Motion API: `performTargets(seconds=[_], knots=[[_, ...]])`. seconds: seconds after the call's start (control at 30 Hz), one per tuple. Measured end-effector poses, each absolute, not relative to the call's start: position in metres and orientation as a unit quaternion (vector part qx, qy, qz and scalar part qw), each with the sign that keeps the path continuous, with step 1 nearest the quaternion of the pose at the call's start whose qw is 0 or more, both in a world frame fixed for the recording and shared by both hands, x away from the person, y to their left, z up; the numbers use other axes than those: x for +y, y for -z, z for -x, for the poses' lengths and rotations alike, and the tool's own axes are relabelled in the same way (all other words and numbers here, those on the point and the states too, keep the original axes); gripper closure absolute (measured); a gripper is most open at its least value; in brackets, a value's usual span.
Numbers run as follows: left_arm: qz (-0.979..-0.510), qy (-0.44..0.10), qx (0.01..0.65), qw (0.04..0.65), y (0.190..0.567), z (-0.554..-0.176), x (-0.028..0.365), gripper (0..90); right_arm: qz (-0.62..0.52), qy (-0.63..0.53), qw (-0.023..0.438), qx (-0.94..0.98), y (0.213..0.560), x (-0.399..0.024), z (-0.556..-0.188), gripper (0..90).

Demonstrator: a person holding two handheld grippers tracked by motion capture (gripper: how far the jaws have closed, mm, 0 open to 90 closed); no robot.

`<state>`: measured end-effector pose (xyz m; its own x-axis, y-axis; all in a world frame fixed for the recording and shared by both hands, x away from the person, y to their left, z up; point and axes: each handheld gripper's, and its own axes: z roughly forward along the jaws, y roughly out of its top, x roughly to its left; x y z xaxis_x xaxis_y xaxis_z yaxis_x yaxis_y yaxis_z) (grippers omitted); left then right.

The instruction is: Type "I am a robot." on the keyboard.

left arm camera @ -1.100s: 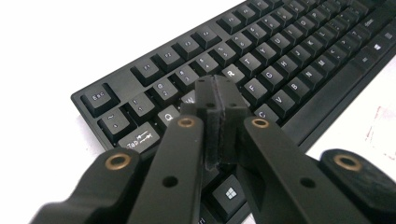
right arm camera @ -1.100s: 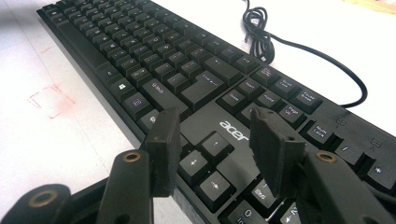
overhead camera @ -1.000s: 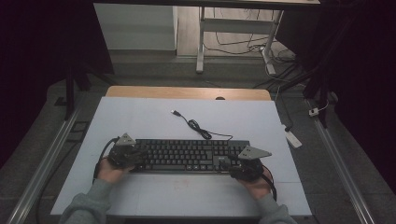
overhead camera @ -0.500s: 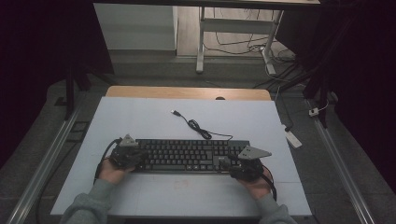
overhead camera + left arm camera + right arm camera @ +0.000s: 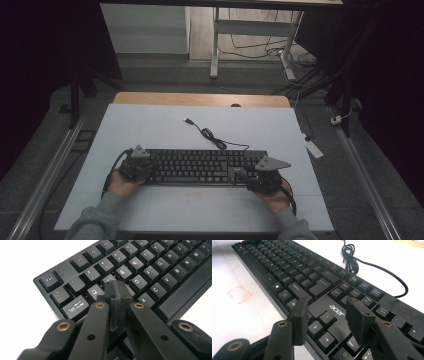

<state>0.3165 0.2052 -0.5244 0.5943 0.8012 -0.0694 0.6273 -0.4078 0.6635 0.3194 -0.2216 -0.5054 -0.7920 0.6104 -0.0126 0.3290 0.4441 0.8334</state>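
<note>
At the left of the high view, the person's left hand (image 5: 119,183) holds the left gripper (image 5: 144,167) at the left end of the black keyboard (image 5: 200,165), which lies lengthwise across the near half of the pale desk (image 5: 150,125). In the left gripper view its two fingers (image 5: 117,302) are pressed together with nothing between them, their joined tips poised over the letter keys just beside Q, W and E; whether the tips touch a key cannot be told. The Esc and Tab keys sit at the keyboard's corner, with bare desk beyond. Moving right along the keyboard, its black cable (image 5: 212,137) leaves the far edge near the middle, coils in a small bundle on the desk and ends in a plug (image 5: 187,120) lying farther back. At the right end, the person's right hand (image 5: 275,192) holds the right gripper (image 5: 246,176), topped by a grey three-cornered plate (image 5: 272,163). In the right gripper view its fingers (image 5: 299,320) stand well apart and hold nothing, straddling the arrow-key cluster below the printed brand name, with the number pad just to one side. A faint red square mark (image 5: 239,295) shows on the desk near the keyboard's front edge. Grey sleeves (image 5: 95,222) cover both forearms at the bottom of the high view.
</note>
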Motion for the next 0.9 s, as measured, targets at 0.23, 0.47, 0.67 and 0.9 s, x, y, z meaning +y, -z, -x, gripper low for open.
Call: performTargets(seconds=[0.23, 0.47, 0.67, 0.9], knots=[[-0.816, -0.146, 0.428, 0.359, 0.517, -0.313, 0.208, 86.8, -0.281, -0.447, 0.159, 0.834, 0.505, -0.222, -0.319, 53.2], [-0.783, -0.145, 0.448, 0.407, 0.506, -0.31, 0.22, 55.2, -0.282, -0.447, 0.158, 0.834, 0.505, -0.222, -0.319, 53.1], [-0.772, -0.133, 0.462, 0.417, 0.505, -0.311, 0.227, 40.2, -0.283, -0.446, 0.16, 0.834, 0.505, -0.222, -0.319, 53.1], [-0.773, -0.128, 0.461, 0.418, 0.505, -0.312, 0.227, 34.3, -0.283, -0.446, 0.159, 0.834, 0.505, -0.222, -0.32, 52.8]])
